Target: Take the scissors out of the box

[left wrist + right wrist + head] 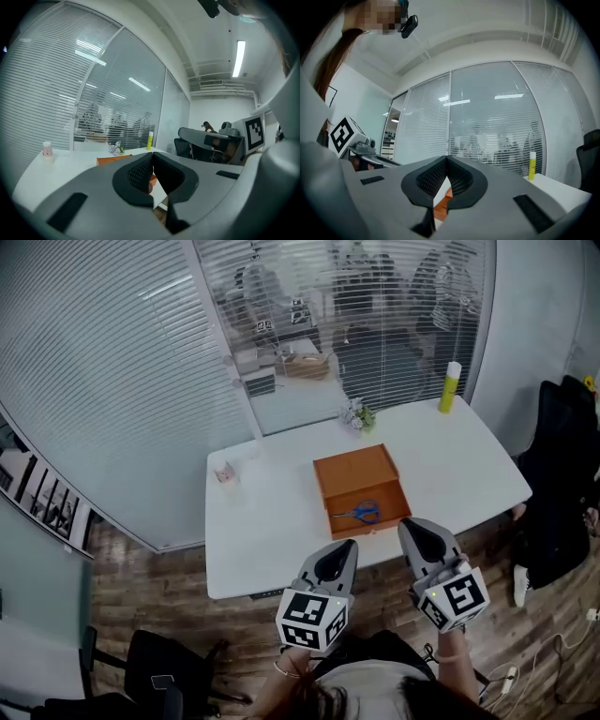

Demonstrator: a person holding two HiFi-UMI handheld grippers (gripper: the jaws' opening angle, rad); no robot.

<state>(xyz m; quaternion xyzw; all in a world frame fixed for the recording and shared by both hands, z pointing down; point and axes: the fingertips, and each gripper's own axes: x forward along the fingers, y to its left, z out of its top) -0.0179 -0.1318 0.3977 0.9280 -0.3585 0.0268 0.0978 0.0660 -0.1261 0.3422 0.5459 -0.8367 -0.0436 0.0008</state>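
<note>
Steep downward look at a white table [272, 521] set against glass walls with blinds. Toward the table's near edge, an open orange box [356, 474]. Inside it, at the near end, blue-handled scissors [362, 513] lying flat, untouched. Farther back and well apart from the box: a small bunch of flowers [357, 415], a yellow bottle [450, 387] at the far right corner, and a pink cup [225, 472] off to the left.

In the foreground, side by side at the table's near edge, two grey tools with marker cubes facing the camera. First, the left gripper [348, 544], aimed toward the box's near left corner, jaws pressed together at the tips with nothing between them. Beside it, the right gripper [406, 524], close to the box's near right corner, jaws likewise closed and empty. Through the slit below each pair of jaws, only a sliver of orange box and white table.

Task judged barely begun: scissors still in the box, no contact with box or scissors. Left to do, by the look of it: opening one pair of jaws, reaching down into the box, closing on the scissors, and lifting them clear of the walls. Flat-lying blades probably awkward to pinch; the handles likely the easier hold.
</note>
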